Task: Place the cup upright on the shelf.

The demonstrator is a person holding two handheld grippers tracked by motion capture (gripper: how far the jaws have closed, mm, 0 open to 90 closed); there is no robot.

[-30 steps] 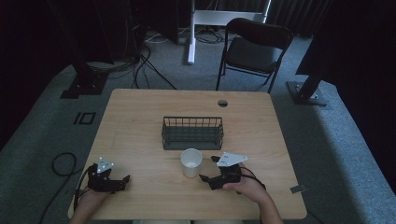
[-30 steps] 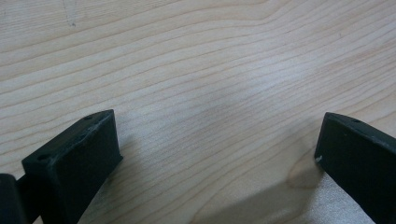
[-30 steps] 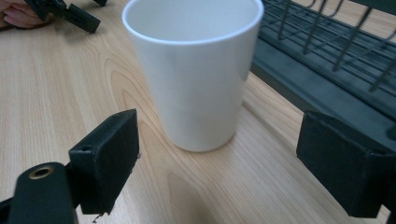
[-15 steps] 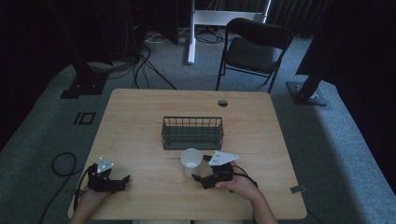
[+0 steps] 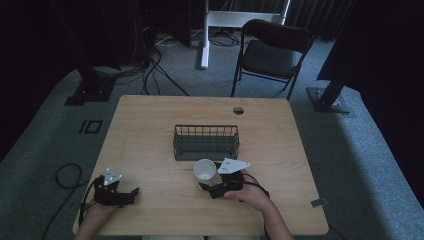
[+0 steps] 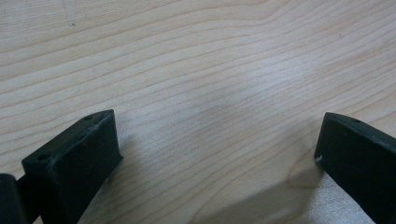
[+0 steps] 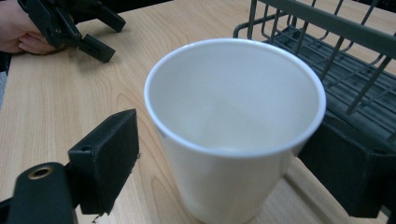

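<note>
On counter (image 5: 150, 145), near centre: white cup (image 5: 204, 170) upright, just near of empty wire basket (image 5: 206, 142). Right gripper (image 5: 212, 188) jaws spread around cup, not pinching. Left gripper (image 5: 131, 196) idle near-left, jaws spread, empty. Judged: grasp pending, cup not yet lifted.

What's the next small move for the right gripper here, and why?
Probably close the right gripper on the white cup. The cup stands upright between its open jaws, with a gap showing at the left jaw, so nothing grips it yet. The wire basket sits just beyond, a likely destination. The left gripper rests open on the table.
</note>
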